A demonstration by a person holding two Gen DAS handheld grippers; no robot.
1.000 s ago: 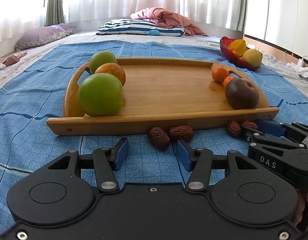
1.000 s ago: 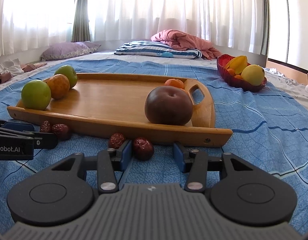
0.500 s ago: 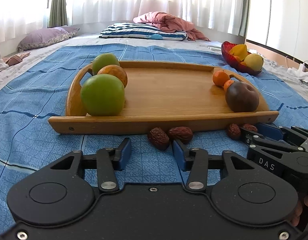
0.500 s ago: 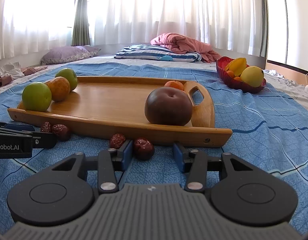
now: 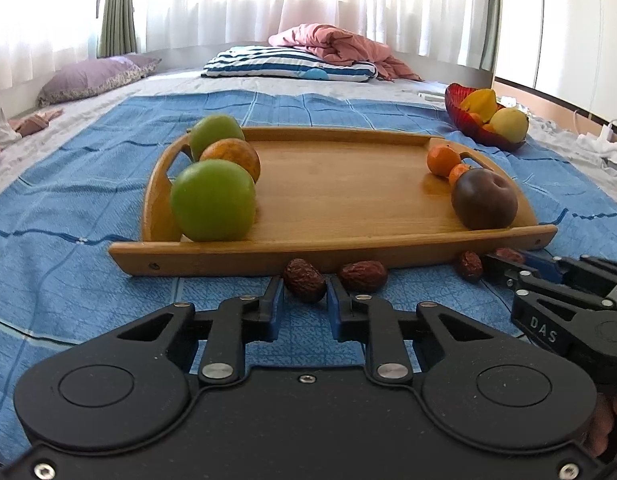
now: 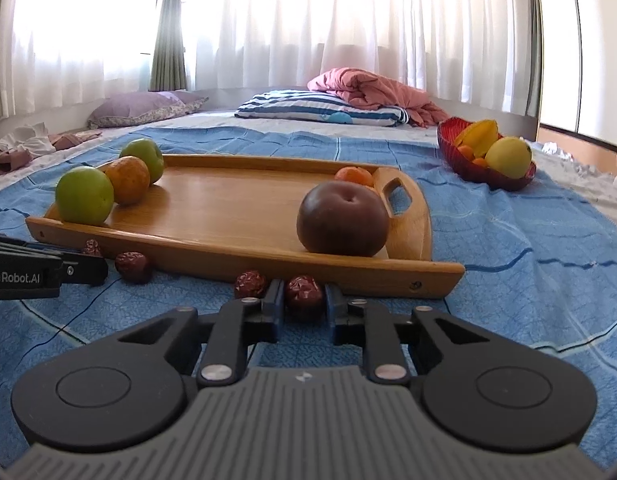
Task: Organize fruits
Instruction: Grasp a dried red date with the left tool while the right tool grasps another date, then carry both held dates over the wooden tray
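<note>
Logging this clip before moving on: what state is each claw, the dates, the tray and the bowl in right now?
Left claw: shut on a date lying on the blue sheet.
Right claw: shut on another date, also on the sheet.
Two loose dates: on the sheet, ungripped.
Wooden tray: flat, fruit at both ends, middle bare.
Red bowl: upright, holding fruit.

Bright backlight through blown-out curtains, fisheye-bent edges.
</note>
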